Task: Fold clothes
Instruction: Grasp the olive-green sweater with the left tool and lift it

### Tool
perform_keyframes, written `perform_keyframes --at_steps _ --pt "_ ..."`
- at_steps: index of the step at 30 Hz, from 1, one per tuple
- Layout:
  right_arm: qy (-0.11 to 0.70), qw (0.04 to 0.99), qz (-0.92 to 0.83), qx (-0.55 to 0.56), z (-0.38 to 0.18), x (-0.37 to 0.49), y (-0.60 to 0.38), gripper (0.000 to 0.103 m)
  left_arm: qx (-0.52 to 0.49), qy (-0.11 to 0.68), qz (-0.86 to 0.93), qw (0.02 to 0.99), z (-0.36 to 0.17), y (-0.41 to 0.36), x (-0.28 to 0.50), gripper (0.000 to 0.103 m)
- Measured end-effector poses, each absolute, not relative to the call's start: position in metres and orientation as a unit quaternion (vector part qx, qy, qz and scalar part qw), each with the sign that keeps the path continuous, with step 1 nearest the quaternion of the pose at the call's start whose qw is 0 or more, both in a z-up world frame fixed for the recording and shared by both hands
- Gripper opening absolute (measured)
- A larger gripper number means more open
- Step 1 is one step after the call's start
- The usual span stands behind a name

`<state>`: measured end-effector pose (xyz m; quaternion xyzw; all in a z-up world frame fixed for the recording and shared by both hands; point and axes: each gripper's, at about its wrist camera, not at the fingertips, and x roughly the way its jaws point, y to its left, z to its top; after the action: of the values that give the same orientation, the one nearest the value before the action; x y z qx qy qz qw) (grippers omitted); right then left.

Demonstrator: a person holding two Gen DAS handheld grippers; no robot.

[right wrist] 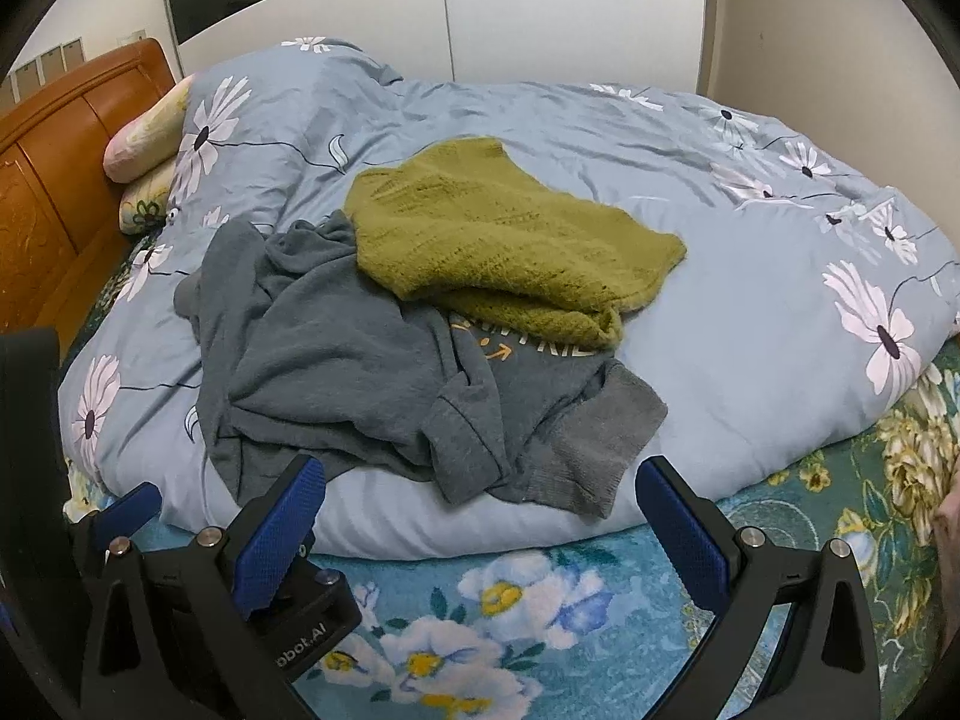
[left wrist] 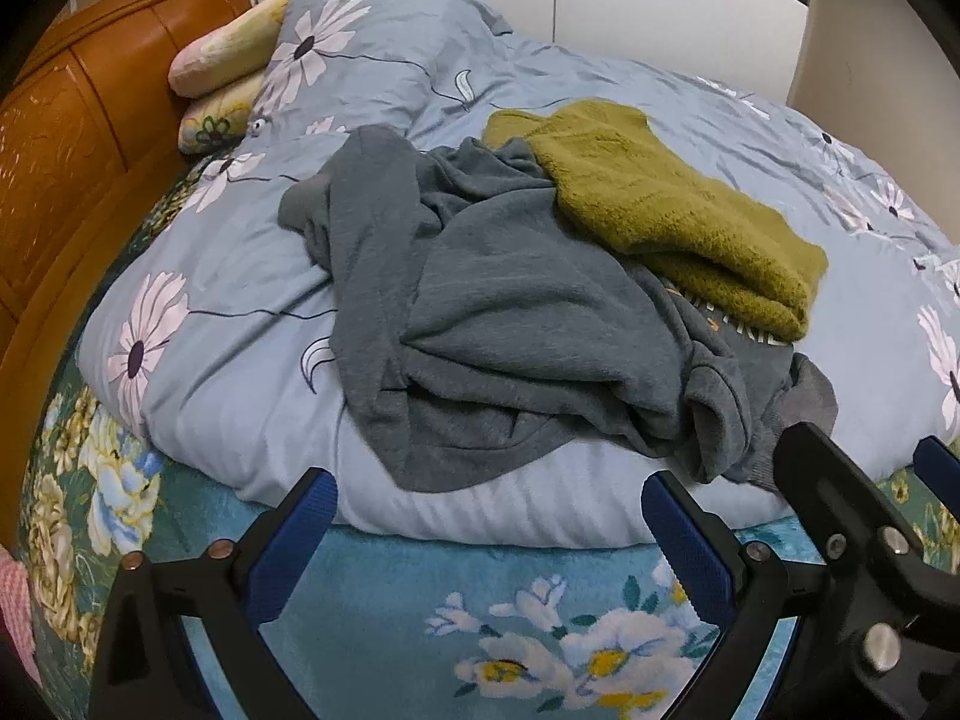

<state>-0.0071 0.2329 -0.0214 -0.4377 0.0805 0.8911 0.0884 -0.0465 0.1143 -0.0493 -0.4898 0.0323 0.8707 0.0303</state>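
From my left gripper (left wrist: 489, 507) I see both jaws spread wide with nothing between them, hovering over the teal floral bedsheet (left wrist: 384, 594). My right gripper (right wrist: 480, 495) is likewise spread wide and empty. The crumpled grey sweatshirt (right wrist: 336, 348) lies at twelve o'clock from both claws, on the blue flowered duvet (right wrist: 750, 312), its cuff near the duvet's front edge. The green knitted sweater (right wrist: 498, 240) overlaps its far side toward one o'clock. Pillows (left wrist: 225, 60) sit at ten o'clock against the wooden headboard (left wrist: 78, 138).
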Motion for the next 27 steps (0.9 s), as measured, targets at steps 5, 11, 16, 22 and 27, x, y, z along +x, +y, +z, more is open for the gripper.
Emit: perform_keyframes --at_steps 5,11,16,22,27 --pt "0.088 0.091 0.901 -0.414 -0.015 0.002 0.255 0.103 -0.475 0.042 0.878 0.035 -0.045 0.119 -0.060 0.103" --pt "0.135 0.196 0.893 -0.382 -0.004 0.042 0.334 0.103 -0.454 0.041 0.887 0.075 -0.038 0.155 -0.120 0.103" --pt "0.136 0.227 0.873 -0.411 -0.018 0.077 0.368 0.103 -0.397 0.250 0.878 0.091 -0.064 0.238 -0.159 0.103" --pt "0.142 0.255 0.850 -0.439 -0.030 0.118 0.393 0.103 -0.372 0.375 0.844 0.087 -0.094 0.282 -0.195 0.065" --pt "0.143 0.265 0.843 -0.445 -0.027 0.139 0.400 0.103 -0.375 0.313 0.868 0.093 -0.061 0.283 -0.199 0.025"
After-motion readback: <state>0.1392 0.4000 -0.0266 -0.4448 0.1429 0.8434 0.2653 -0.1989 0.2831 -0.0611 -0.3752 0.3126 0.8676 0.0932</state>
